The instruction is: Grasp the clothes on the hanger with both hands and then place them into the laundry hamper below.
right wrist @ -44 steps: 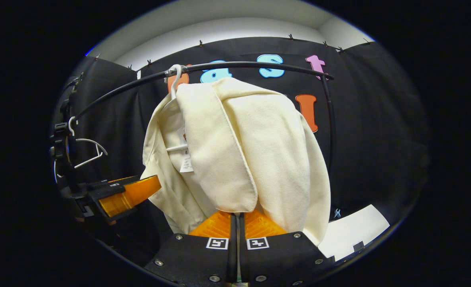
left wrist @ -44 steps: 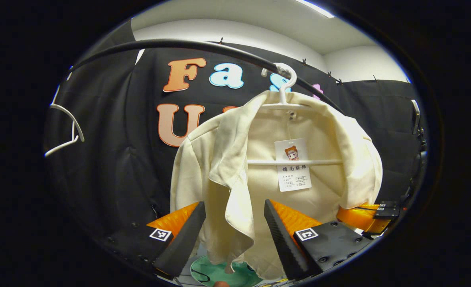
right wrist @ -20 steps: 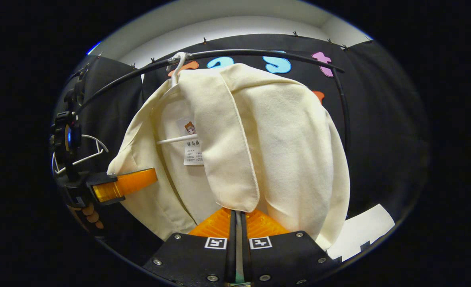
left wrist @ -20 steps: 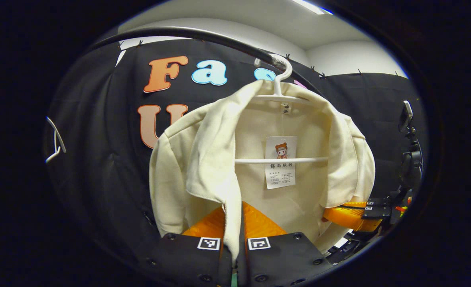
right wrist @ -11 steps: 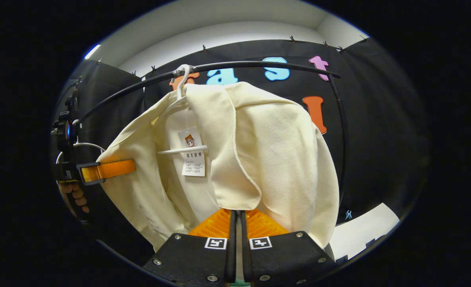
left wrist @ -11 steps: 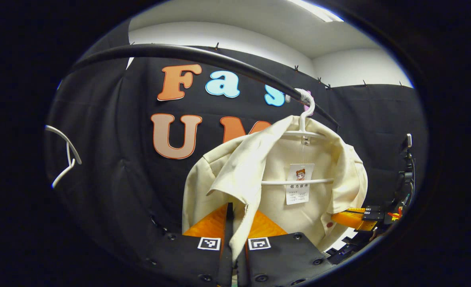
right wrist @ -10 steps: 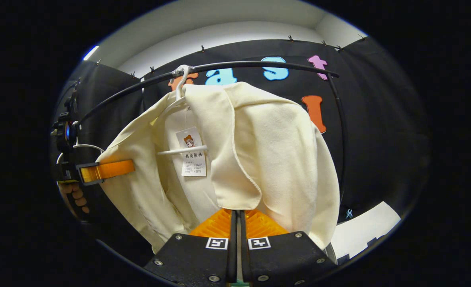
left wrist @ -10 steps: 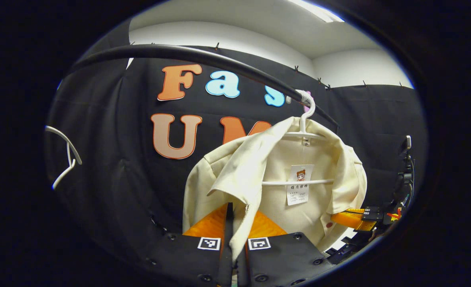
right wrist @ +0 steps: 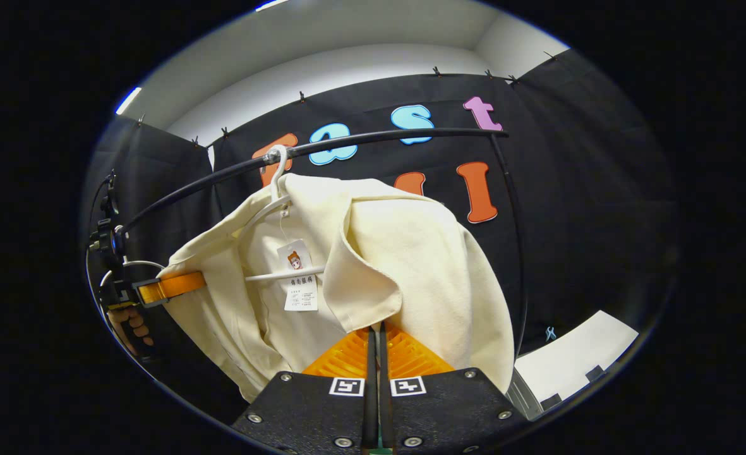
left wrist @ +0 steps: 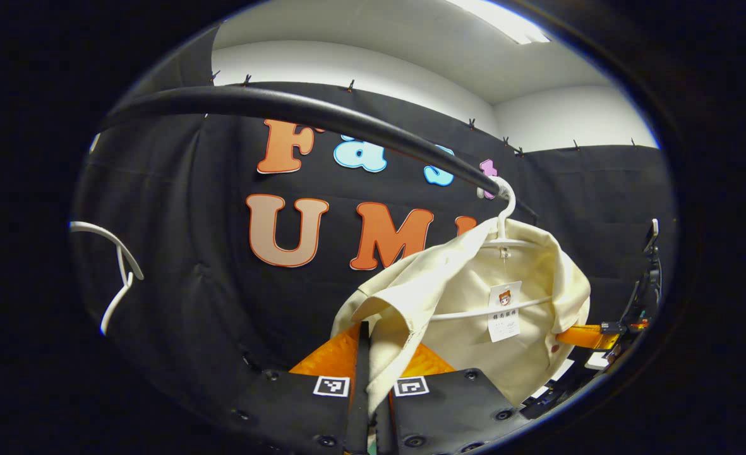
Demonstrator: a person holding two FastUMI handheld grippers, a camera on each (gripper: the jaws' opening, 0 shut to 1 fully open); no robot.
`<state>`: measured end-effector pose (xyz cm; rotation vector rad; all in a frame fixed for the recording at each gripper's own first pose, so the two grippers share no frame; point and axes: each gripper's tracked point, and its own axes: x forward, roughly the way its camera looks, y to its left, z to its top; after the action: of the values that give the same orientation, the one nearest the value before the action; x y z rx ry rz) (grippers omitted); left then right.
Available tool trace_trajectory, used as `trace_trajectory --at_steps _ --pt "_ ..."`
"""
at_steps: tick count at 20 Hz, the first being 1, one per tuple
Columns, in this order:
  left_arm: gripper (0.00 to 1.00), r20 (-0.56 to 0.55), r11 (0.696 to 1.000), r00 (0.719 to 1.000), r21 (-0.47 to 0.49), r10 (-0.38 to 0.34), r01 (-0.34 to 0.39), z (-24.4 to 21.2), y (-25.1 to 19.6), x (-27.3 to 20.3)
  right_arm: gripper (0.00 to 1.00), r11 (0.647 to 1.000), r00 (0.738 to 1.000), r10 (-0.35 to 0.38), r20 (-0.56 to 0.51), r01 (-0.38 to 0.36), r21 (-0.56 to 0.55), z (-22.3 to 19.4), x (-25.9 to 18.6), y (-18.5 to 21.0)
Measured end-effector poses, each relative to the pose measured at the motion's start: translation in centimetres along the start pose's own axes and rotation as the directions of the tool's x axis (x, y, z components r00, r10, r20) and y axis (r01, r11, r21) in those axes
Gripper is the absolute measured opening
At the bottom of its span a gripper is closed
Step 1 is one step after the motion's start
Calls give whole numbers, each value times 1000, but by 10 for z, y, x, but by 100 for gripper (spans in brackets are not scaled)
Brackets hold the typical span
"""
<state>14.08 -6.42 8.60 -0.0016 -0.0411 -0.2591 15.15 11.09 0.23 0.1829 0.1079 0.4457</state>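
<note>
Two tongs are closed on one cream garment (left wrist: 474, 316), which hangs on a white hanger (left wrist: 505, 208) hooked over the black rail (left wrist: 297, 110). In the left gripper view, the left tongs (left wrist: 367, 354) have their fingers pressed together on the garment's front edge, the cloth running down between them. In the right gripper view, the right tongs (right wrist: 376, 351) are likewise shut, the other front flap draped over their tips; the cloth appears pinched between them, though the contact itself is hidden under the flap. The hanger's hook remains on the rail, and its crossbar (right wrist: 284, 275) spans the open front of the garment, with a paper tag (right wrist: 298, 278) dangling before it. A second, bare white hanger (left wrist: 117, 265) hangs on the rail well apart from the garment. A hand (right wrist: 131, 328) grips the left tongs' handle at the far left of the right gripper view. A white sheet (right wrist: 568, 360) lies low at the right, beyond the rail's upright post (right wrist: 517, 240).
</note>
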Motion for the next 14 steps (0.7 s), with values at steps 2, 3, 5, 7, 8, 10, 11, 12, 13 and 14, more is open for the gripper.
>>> trace_trajectory --at_steps 2,3,5,7,8,10,11,12,13,14 --pt "11 13 1000 1000 8 -27 27 5 -4 -3 10 998 998 -56 -1 56 -39 -8 6 -4" --pt "11 16 999 999 14 -37 37 8 -7 -4 11 993 996 -94 4 94 -68 -9 8 -5" --pt "11 21 998 998 20 -53 53 9 -9 -6 15 982 990 -140 14 140 -124 -11 9 1" --pt "11 21 998 998 16 -61 61 7 -11 -8 19 970 987 -160 29 163 -180 -12 13 15" --pt "11 18 998 998 10 -63 63 6 -11 -9 19 964 985 -167 31 170 -203 -13 16 22" --pt "11 15 998 998 0 -64 64 6 -9 -9 24 961 986 -168 21 168 -219 -19 18 35" --pt "11 16 998 998 -2 -63 63 7 -6 -10 28 962 986 -167 18 167 -218 -21 16 40" --pt "14 16 998 998 -3 -62 62 6 -5 -10 27 962 986 -167 17 166 -216 -22 15 45" --pt "14 16 998 998 -5 -64 64 7 -4 -10 42 961 986 -169 14 168 -218 -24 14 48" --pt "14 16 998 998 -9 -69 69 7 -3 -7 45 960 984 -176 16 175 -219 -24 12 50"
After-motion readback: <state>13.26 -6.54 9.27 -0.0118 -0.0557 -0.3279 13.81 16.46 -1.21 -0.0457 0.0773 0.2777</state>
